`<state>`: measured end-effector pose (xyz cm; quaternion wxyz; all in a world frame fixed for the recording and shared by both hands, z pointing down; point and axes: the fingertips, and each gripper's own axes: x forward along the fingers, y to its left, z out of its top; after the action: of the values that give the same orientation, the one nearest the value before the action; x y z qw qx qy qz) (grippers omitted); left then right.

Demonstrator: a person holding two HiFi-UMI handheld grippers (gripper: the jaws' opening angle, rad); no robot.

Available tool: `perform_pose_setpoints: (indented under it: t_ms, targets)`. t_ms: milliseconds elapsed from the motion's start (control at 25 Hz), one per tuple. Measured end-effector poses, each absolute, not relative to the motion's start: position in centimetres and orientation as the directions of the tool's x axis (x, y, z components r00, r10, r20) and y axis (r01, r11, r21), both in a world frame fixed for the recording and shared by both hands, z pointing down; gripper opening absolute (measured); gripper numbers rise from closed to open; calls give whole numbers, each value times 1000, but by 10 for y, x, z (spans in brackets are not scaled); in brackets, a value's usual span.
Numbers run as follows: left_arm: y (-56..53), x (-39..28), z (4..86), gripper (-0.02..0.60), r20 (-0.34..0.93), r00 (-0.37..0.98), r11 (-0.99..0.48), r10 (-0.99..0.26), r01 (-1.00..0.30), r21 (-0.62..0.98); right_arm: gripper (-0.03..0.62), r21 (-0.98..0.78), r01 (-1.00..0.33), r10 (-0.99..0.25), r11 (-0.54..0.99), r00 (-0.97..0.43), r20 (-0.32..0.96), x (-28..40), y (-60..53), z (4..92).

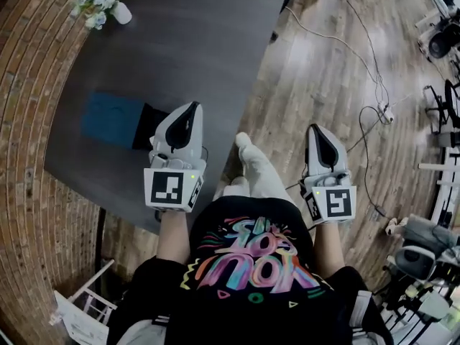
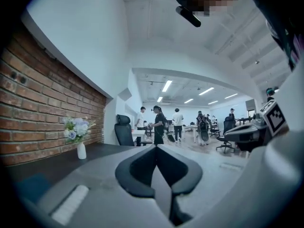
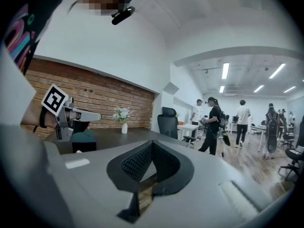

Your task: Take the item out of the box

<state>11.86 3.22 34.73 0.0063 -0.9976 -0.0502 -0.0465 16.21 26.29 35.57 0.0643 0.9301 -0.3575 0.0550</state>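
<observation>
Left gripper [image 1: 187, 112], head view: clenched, empty, just beside the teal box [image 1: 111, 118] on the table [image 1: 215, 42]; right gripper [image 1: 317, 131] over floor | left gripper view: jaws together, so you risk shoving the box | right gripper view: also clenched, empty; box [image 3: 84, 140] well apart.

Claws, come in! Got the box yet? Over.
Left claw shut, empty. Right claw shut, empty. Teal box on table, not held. Nothing in the way.

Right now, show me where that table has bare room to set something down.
Bare: the far stretch of the table, between the vase, the teal box and the right edge. Crowded: the near left part, where the box sits with the left gripper close by.
</observation>
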Motion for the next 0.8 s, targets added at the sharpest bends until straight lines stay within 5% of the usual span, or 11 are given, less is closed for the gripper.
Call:
perform_pose_setpoints:
  t_ms: [400, 800]
  targets:
    - [-101, 82, 334, 2, 97, 901, -906, -423, -421, -39, 2, 64, -945, -933, -321, 327, 151, 247, 87, 353]
    - [-163, -10, 332, 2, 109, 611, -619, -784, -783, -60, 2, 46, -990, -984, 130, -124, 131, 225, -69, 354]
